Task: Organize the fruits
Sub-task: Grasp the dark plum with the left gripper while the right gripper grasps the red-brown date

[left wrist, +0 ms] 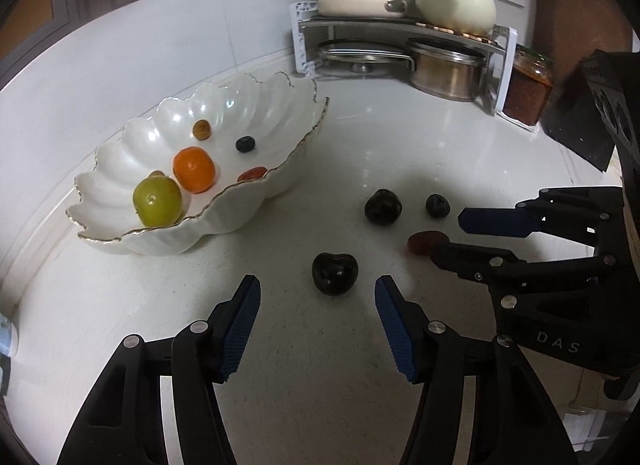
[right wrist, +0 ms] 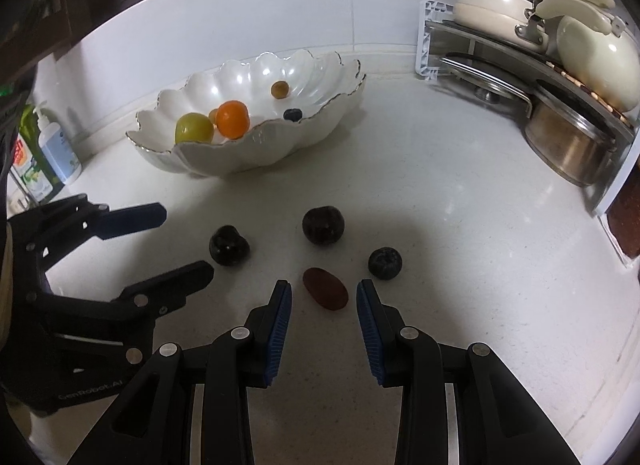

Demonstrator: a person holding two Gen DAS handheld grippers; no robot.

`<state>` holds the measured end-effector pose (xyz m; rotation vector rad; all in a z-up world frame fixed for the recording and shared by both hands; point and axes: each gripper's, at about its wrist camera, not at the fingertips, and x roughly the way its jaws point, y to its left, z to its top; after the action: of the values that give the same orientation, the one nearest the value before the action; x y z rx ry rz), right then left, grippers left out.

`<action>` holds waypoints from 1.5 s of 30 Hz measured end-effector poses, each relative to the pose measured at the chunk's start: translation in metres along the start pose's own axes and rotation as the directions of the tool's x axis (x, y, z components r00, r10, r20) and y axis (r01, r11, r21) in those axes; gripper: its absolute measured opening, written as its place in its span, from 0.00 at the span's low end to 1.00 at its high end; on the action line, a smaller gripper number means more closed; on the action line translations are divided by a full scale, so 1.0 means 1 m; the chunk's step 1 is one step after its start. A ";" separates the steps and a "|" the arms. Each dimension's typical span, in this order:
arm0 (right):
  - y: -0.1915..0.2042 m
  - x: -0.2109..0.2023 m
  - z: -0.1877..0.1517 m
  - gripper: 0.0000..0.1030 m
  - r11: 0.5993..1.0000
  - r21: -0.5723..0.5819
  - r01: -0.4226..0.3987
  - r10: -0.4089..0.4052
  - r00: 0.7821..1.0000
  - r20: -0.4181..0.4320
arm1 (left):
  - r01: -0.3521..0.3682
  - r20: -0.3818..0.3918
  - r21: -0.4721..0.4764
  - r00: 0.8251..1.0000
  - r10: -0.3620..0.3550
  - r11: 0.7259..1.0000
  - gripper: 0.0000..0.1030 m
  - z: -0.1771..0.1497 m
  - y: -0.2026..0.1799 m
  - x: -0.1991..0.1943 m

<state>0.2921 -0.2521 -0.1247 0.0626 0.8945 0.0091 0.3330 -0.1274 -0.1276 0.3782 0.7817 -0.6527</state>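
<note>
tabletop [right wrist: 460, 225]: white, glossy; four loose fruits on it. Anything round that gets nudged likely rolls.
bowl [left wrist: 248, 201]: scalloped white, gold rim, well apart from both grippers, holds a green fruit [left wrist: 157, 201], an orange [left wrist: 194, 169] and some small ones. Tall wavy rim is the snag risk on a low carry; a drop from height could bounce fruit out.
left gripper [left wrist: 318, 297]: jaws about half open, holding nothing; dark heart-shaped fruit [left wrist: 334, 273] sits just ahead of the tips, centred. Glossy and rounded, so an off-centre close probably squirts it forward.
right gripper [right wrist: 324, 297]: jaws narrowly open, holding nothing; reddish oval fruit [right wrist: 325, 288] lies between the tips, apart from both pads. It lies diagonal to the jaws, so a close may spin it, not pinch it.
gripper clash: in the left wrist view the right gripper's fingers sit near the left one's; closing both at once risks a bump.
dark round fruit [right wrist: 323, 224]: just beyond the oval one; overshoot would knock it.
blueberry-like fruit [right wrist: 385, 262]: beside the right jaw's outer edge, likely clipped on descent.
</note>
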 end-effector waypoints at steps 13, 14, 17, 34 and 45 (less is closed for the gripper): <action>-0.002 0.012 -0.003 0.34 0.999 -0.032 -0.001 0.001 1.000 0.006 | 0.056 -0.007 0.020 0.998 -0.056 0.998 0.48 0.004 -0.004 0.021; -0.003 0.013 -0.003 0.34 0.999 -0.034 -0.002 0.002 1.000 0.005 | 0.057 -0.006 0.023 0.998 -0.057 0.998 0.47 0.004 -0.004 0.022; -0.005 0.017 -0.001 0.34 1.000 -0.028 -0.014 0.014 1.000 -0.003 | 0.062 -0.016 0.021 0.998 -0.062 0.998 0.44 0.005 -0.004 0.026; -0.004 0.022 -0.001 0.23 0.999 -0.013 -0.046 0.047 0.999 0.003 | 0.068 -0.045 -0.040 0.997 -0.069 0.997 0.28 0.006 -0.002 0.035; -0.001 0.011 -0.003 0.23 0.998 0.014 -0.068 0.068 0.997 0.019 | 0.044 -0.034 -0.096 0.998 -0.047 0.994 0.28 0.005 0.000 0.016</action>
<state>0.2970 -0.2525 -0.1349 0.1065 0.8732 0.0656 0.3442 -0.1365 -0.1363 0.2864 0.8544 -0.6503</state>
